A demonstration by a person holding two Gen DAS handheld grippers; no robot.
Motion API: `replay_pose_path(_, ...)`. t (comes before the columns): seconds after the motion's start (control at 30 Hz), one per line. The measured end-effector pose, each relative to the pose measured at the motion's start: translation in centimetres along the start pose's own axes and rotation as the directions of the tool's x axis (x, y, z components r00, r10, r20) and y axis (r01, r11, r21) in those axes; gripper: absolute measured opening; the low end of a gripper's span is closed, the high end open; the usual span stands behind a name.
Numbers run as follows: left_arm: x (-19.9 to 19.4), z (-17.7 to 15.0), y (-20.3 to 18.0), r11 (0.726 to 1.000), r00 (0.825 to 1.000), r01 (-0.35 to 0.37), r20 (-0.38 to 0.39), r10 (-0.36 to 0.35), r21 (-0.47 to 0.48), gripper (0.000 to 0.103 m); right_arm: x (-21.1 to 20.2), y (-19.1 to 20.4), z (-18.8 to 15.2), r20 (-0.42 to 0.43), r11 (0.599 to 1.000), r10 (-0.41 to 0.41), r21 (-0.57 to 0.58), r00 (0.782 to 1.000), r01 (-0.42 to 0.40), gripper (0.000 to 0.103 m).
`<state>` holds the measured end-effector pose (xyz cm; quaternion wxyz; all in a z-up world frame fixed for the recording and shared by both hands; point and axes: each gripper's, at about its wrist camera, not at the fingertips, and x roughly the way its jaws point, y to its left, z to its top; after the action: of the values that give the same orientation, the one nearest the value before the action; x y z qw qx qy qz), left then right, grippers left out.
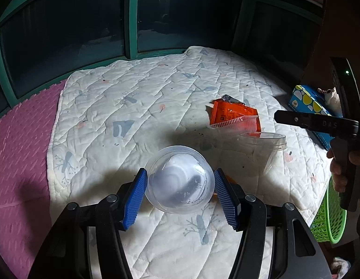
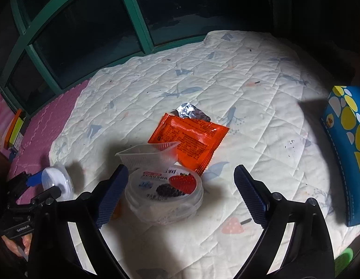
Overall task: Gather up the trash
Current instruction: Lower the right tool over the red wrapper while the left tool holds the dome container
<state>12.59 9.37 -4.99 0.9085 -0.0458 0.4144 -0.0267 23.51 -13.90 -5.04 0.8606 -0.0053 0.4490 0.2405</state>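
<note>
My left gripper (image 1: 180,174) is shut on a clear plastic cup (image 1: 180,186) with white residue inside, its blue pads pressing both sides just above the quilt. In the right wrist view that cup (image 2: 58,181) and the left gripper (image 2: 44,184) show at far left. My right gripper (image 2: 180,186) stands open around a lidded yogurt cup (image 2: 163,186) with a strawberry label; the cup sits close to the left finger, with a wide gap to the right finger. Beyond lie a small clear tray (image 2: 149,153), an orange sachet (image 2: 194,137) and a crumpled foil piece (image 2: 189,111).
Everything lies on a white quilt (image 1: 133,93) over a pink foam mat (image 1: 21,151). A green mesh basket (image 1: 328,218) stands at the right edge, beside a blue box with yellow dots (image 2: 349,144). A green-framed dark window (image 1: 131,23) runs along the back.
</note>
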Motion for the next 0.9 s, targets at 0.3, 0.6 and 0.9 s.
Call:
replay_pose_path(0.3,1.1,0.3,0.4,1.000,1.000,0.008,-0.019,-0.008,-0.010,0.057,4.4,-2.5,3.0,-0.076,0.988,0.022,0.157,0.997,-0.010,0.087)
replay_pose_path(0.6,1.6,0.3,1.6,0.999,0.999,0.015,-0.030,-0.016,-0.036,0.057,8.5,-2.8,4.8,-0.189,0.962,0.064,0.272,0.980,-0.011,0.093)
replay_pose_path(0.9,2.0,-0.3,2.4,0.998,0.999,0.026,-0.040,-0.028,-0.057,0.057,11.1,-0.6,5.4,-0.281,0.970,0.007,0.235,0.960,0.062,0.098)
